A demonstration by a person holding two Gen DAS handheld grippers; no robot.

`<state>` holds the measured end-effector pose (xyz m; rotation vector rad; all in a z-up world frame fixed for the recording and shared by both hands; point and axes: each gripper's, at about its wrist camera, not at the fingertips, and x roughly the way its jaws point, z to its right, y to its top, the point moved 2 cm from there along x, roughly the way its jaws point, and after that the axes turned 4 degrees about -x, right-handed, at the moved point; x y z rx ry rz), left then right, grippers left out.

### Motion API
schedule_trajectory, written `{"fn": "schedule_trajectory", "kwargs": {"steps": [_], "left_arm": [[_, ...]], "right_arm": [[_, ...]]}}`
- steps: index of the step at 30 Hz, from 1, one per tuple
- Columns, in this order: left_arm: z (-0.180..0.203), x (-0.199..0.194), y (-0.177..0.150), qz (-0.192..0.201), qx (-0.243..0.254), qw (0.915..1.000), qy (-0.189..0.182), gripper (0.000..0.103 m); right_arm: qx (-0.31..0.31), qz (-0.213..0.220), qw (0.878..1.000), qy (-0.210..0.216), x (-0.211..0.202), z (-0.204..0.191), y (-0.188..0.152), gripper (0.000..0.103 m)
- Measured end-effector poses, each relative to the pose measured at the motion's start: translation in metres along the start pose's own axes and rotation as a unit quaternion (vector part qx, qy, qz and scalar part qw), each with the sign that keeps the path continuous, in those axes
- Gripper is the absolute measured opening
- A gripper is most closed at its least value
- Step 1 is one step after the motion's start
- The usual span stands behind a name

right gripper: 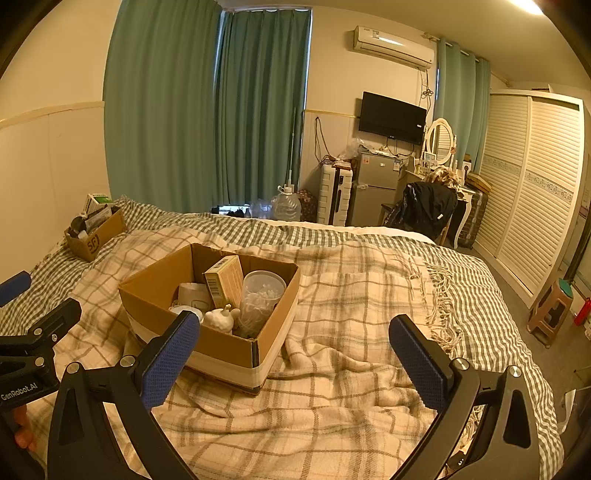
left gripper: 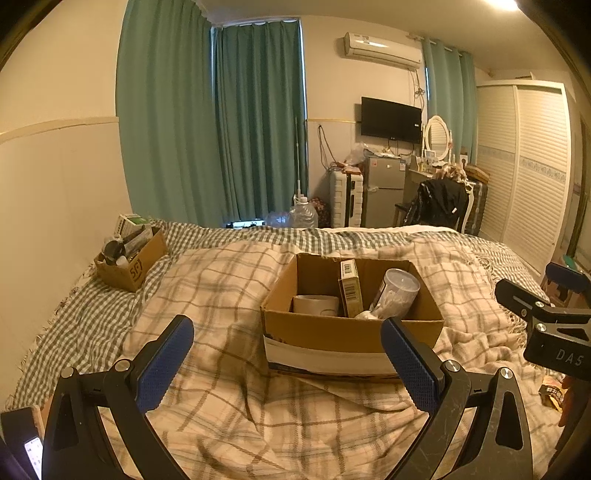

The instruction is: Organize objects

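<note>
Both grippers hover empty above the bed: the left gripper (left gripper: 287,332) is spread wide, and so is the right gripper (right gripper: 294,330). A smaller box (right gripper: 95,236) sits far left near the wall; the large cardboard box (right gripper: 221,347) rests mid-blanket, holding a yellow carton (right gripper: 224,282) and clear jar (right gripper: 260,301). The soft, rumpled blanket (right gripper: 351,295) could let the box tip under a careless push.

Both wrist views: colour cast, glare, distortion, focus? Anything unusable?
Left wrist view: strong warm yellow cast, blown-out ceiling light at the top edge, heavy fisheye bending of walls, dark vignette corners; cardboard box contents readable, far dresser clutter soft. Right wrist view: same cast and a clipped ceiling light, wardrobe bowed by distortion; box and plaid blanket reasonably sharp.
</note>
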<state>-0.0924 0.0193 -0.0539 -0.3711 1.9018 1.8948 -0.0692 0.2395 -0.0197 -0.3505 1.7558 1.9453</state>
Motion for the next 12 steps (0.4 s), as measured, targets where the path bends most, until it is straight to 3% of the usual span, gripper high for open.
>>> {"fn": "schedule_trajectory", "kwargs": {"steps": [12], "left_arm": [[-0.0002, -0.0070, 0.0044, 0.011, 0.006, 0.9999, 0.001, 0.103]], "right_arm": [[-0.002, 0.001, 1.000, 0.000, -0.0021, -0.0023, 0.0004, 0.103]]}}
